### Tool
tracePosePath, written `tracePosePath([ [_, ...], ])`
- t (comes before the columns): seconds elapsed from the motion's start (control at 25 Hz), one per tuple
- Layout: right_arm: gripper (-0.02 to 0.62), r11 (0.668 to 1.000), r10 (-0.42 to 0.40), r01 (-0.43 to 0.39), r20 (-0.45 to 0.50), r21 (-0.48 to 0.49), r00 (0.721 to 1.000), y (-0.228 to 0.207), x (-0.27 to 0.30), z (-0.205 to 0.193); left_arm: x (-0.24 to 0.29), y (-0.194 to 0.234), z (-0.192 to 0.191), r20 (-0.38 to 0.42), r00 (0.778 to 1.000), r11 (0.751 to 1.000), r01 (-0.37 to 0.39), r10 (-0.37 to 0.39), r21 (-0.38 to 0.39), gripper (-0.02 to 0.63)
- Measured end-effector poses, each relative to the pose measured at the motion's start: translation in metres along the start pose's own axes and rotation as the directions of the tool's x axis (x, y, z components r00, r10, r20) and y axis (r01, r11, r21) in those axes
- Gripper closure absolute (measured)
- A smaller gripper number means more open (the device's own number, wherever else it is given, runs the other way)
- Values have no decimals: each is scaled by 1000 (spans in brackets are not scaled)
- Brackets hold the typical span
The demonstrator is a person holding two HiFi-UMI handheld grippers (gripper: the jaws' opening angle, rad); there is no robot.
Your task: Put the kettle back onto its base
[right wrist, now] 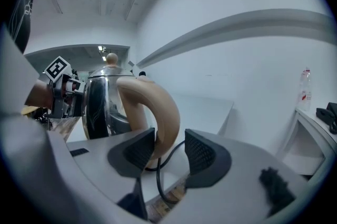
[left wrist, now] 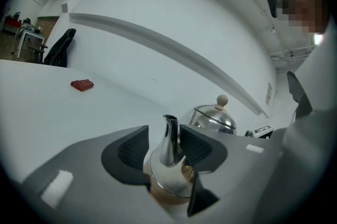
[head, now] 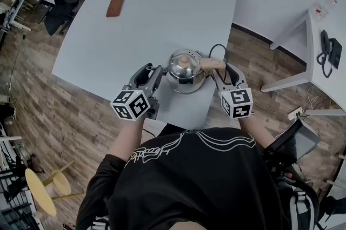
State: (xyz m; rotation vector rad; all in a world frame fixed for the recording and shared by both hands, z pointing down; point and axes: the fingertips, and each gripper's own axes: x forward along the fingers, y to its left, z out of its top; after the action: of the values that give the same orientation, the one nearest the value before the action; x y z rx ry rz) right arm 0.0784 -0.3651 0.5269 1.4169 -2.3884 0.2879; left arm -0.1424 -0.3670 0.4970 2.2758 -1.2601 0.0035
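The room is presenting as an office: a white table (head: 162, 24) is standing on wood-pattern flooring (head: 43, 110), and a desk telephone (head: 328, 52) is sitting on a side desk (head: 319, 75).

The kettle (head: 185, 70) hid whatever it stood on. The brown thing (head: 114, 6) far across the table (head: 162, 2) was too small to identify.

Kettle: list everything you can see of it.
The kettle is a round, polished steel pot with a domed lid, pale knob, upright spout and tan curved handle. It stands upright by the near edge of the white table, with a black cord trailing beside it. The left gripper has open jaws either side of the spout, and the right gripper either side of the handle. Its base can't be made out.
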Motion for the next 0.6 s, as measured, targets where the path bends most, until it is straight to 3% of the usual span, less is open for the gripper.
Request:
tracePosePath([
  [0.28, 425, 999, 28, -28, -8, 25, 1000, 1, -47, -1, -38, -26, -14, 1, 1000, 999, -22, 22, -33, 436],
  [0.48, 426, 990, 144, -144, 35, -1, 989, 33, -83, 35, -59, -82, 0, -21, 995, 994, 97, -96, 54, 463],
  [0.6, 459, 967, 251, -254, 74, 34, 965, 63, -107, 58, -71, -117, 9, -40, 982, 978, 186, -183, 94, 537],
])
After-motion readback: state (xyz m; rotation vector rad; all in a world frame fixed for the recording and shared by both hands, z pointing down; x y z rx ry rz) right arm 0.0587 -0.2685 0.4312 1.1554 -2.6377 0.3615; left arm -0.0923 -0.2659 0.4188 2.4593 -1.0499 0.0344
